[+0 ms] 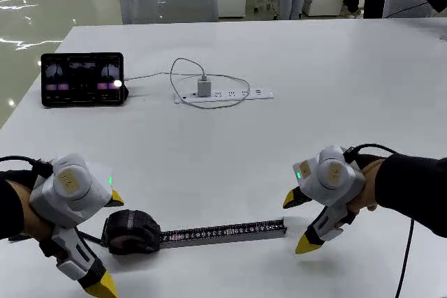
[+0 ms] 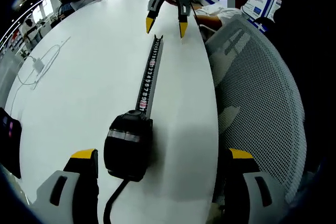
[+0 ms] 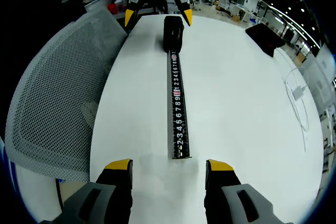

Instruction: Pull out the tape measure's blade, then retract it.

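Once extended flat, with left gripper (image 1: 110,241) and right gripper (image 1: 297,224) both open, regard blade (image 1: 223,232) as pulled out; next, clamp case (image 2: 128,145) and retract.

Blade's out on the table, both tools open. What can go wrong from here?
1. The blade lies extended, and the right tool is open at its tip, not gripping. If it retracts unguided, it may snap back hard.
2. The left tool straddles the case with its jaws open, so the case could jump or skid on retraction.
3. In the left gripper view the case sits near the table edge, so a skid might send it off.
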The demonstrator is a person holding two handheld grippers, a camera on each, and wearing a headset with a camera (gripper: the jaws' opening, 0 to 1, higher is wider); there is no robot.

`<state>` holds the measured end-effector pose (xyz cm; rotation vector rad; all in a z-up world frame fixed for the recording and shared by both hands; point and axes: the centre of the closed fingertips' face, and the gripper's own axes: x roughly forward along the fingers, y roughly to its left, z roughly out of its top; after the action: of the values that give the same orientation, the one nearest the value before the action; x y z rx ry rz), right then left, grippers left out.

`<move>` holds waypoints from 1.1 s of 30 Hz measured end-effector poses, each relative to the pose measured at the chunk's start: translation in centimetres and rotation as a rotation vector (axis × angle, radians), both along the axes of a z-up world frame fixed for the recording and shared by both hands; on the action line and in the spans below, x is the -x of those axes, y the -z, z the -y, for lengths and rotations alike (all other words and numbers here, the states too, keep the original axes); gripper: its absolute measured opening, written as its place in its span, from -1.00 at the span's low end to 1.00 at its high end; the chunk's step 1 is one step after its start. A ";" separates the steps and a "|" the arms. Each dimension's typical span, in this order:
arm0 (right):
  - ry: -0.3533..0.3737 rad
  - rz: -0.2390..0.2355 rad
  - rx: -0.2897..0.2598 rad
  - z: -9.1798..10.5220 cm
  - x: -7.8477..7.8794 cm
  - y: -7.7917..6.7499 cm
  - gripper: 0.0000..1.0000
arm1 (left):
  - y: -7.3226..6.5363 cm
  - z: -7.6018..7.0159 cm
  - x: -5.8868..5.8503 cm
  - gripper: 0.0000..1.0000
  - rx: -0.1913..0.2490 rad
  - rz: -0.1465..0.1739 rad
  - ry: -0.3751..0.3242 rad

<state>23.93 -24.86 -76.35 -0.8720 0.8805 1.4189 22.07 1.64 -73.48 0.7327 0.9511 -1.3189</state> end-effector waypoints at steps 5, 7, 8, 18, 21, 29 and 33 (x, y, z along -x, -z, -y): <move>0.039 -0.085 -0.008 -0.3 1.5 0.1 0.63 | 0.1 -0.1 0.3 0.98 0.002 -0.026 -0.018; 0.053 -0.096 -0.011 -0.4 1.6 0.2 0.73 | 0.2 -0.3 0.0 0.98 -0.003 -0.017 -0.041; 0.058 -0.091 -0.016 -0.4 1.5 0.2 0.78 | 0.3 -0.5 -0.2 0.98 -0.008 -0.007 -0.043; 0.150 -0.059 -0.066 -0.9 0.6 -0.1 0.98 | -0.9 0.0 -2.9 0.98 0.070 0.106 -0.158; 0.201 -0.032 -0.102 -1.0 -0.1 -0.4 0.98 | -1.1 0.1 -3.3 0.98 0.109 0.111 -0.212; 0.335 0.056 -0.263 -1.3 -1.7 -2.3 0.98 | -2.3 0.2 -4.4 0.98 0.265 0.178 -0.379; 0.405 0.077 -0.310 -0.7 -1.8 -2.8 0.98 | -2.4 -0.7 -4.4 0.98 0.294 0.209 -0.427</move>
<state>25.77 -24.16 -73.54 -0.4766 0.7060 1.1205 26.45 2.36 -71.07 0.4009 0.6786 -0.9557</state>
